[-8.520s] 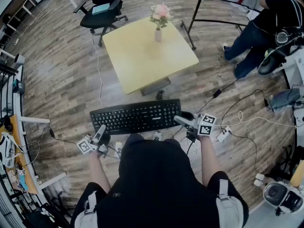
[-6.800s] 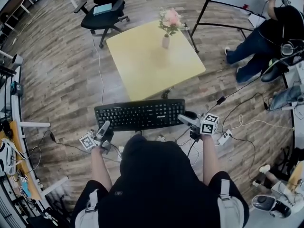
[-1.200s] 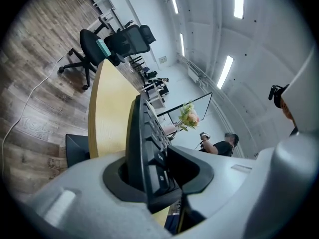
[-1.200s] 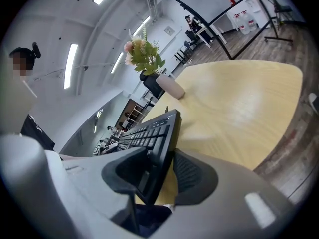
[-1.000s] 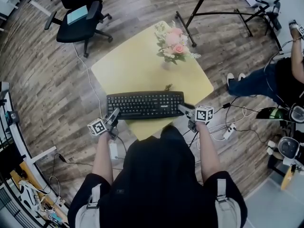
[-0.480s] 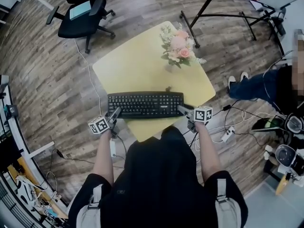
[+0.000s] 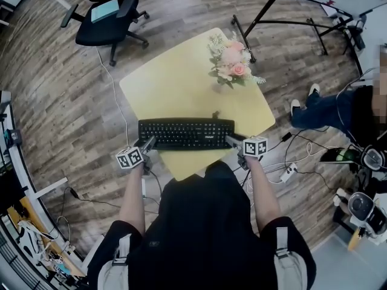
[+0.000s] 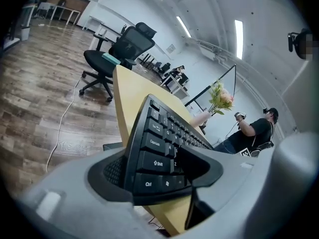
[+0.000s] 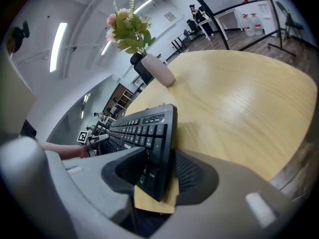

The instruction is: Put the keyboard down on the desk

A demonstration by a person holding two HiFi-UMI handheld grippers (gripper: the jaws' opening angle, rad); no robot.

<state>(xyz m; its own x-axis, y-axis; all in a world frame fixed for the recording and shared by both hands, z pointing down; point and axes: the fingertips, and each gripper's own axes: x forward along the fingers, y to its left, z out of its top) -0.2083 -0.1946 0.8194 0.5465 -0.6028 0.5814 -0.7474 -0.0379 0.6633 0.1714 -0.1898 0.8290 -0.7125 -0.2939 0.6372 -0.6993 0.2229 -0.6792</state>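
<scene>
The black keyboard (image 7: pixel 186 134) lies flat along the near edge of the yellow desk (image 7: pixel 181 83). My left gripper (image 7: pixel 148 144) is at its left end and my right gripper (image 7: pixel 233 141) at its right end. In the left gripper view the keyboard's (image 8: pixel 164 143) Ctrl and Shift end sits between the jaws of the left gripper (image 8: pixel 159 171), which have just been opening; a gap shows beside the pads. In the right gripper view the right gripper (image 9: pixel 162 176) is shut on the keyboard's (image 9: pixel 144 133) end, above the desk (image 9: pixel 239 98).
A vase of pink flowers (image 7: pixel 230 62) stands on the desk's far right part, behind the keyboard. A black office chair (image 7: pixel 109 17) is on the wooden floor at the far left. A seated person (image 7: pixel 338 107) and floor cables (image 7: pixel 290 162) are to the right.
The keyboard, earlier carried over the floor in front of the desk, now lies on the desk's near edge. Over the last second both grippers sank slightly with it.
</scene>
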